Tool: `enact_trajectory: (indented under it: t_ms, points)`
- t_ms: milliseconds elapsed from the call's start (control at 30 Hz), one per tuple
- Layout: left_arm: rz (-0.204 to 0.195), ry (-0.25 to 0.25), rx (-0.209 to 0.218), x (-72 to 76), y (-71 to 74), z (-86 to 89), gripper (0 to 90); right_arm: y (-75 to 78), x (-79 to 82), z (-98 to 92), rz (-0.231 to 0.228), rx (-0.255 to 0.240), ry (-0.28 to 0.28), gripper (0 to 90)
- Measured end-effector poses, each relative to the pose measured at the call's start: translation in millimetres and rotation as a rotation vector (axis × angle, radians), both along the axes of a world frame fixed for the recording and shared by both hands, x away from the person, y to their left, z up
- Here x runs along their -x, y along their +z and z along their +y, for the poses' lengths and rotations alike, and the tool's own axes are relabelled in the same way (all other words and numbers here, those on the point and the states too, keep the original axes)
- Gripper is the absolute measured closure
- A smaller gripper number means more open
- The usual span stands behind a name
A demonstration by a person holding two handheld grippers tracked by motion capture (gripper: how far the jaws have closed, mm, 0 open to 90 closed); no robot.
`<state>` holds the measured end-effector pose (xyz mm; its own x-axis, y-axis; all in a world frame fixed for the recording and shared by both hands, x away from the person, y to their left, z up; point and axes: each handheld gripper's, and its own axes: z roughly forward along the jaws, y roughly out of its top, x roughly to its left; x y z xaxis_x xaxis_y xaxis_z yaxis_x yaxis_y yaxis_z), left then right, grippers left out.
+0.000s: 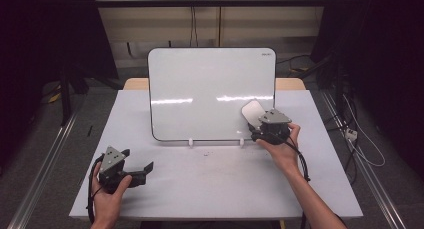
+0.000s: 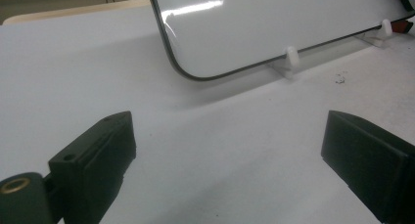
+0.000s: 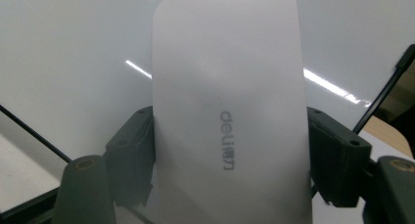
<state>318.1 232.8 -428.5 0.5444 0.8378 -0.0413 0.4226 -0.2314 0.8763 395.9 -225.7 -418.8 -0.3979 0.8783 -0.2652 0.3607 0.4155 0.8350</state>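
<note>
Against the whiteboard [image 1: 212,91] the right tool [image 1: 260,120] clamped a white, rounded eraser [image 3: 227,111] — grey "deli" lettering on it; left tool [image 1: 142,170] gaped wide over the bench [image 1: 210,184].

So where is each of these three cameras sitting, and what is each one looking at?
High view: above the person's side, looking forward and down on the table; both forearms, the left gripper and right gripper show.
Left gripper view: rides the left gripper, low over the table, facing the whiteboard; its open jaws show.
Right gripper view: rides the right gripper, close to the whiteboard; its jaws clamp a white eraser.
Shared: all three show the whiteboard.
</note>
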Motion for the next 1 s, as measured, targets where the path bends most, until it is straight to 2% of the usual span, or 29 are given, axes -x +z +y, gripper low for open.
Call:
enact_trajectory:
  t_ms: [133,333,567,867,1000]
  points:
    - [0.005,-0.014,-0.008,-0.4,-1.2,-2.9,5.9,0.2,0.2,-1.1,0.003,-0.003,0.004,25.8]
    - [0.006,-0.019,-0.007,-3.1,-1.3,-4.6,5.8,0.1,0.1,-1.4,0.013,-0.019,-0.010,17.2]
    - [0.010,-0.020,0.001,-3.9,-1.7,-2.0,5.9,2.0,2.0,-1.3,0.017,-0.050,0.001,8.3]
    - [0.004,-0.015,0.007,-3.4,-1.2,-0.5,5.8,5.3,6.0,-0.4,0.037,-0.102,0.026,5.9]
    - [0.001,-0.015,0.009,-4.1,-0.7,-1.8,5.8,7.4,9.6,-1.6,0.048,-0.112,0.015,6.0]
